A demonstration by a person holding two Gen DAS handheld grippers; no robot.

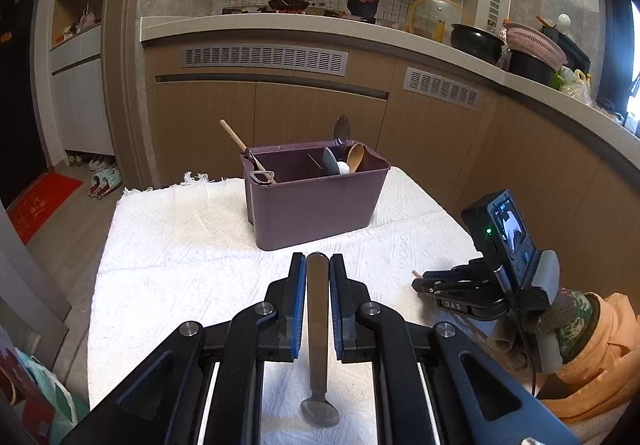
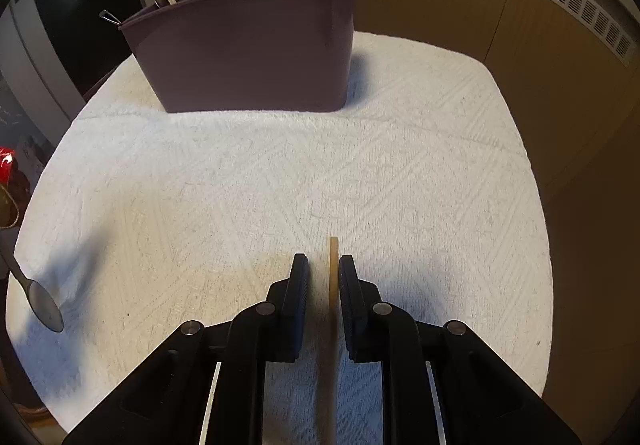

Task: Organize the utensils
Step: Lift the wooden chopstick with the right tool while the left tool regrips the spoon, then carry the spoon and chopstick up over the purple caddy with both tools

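Two grippers over the white towel [image 2: 280, 173]. Left gripper [image 1: 318, 265] is clamped on a metal spoon [image 1: 318, 333] by its handle — bowl hangs toward the camera, clear of the cloth. Right gripper [image 2: 323, 265], jaws slightly parted, straddles a wooden stick handle [image 2: 333, 305] lying on the towel — it sits against the right pad only. Farther back stands the purple utensil bin [image 1: 316, 201], holding spoons at its right end.

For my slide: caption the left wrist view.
Left gripper holds a metal spoon above the white towel, facing the purple bin.
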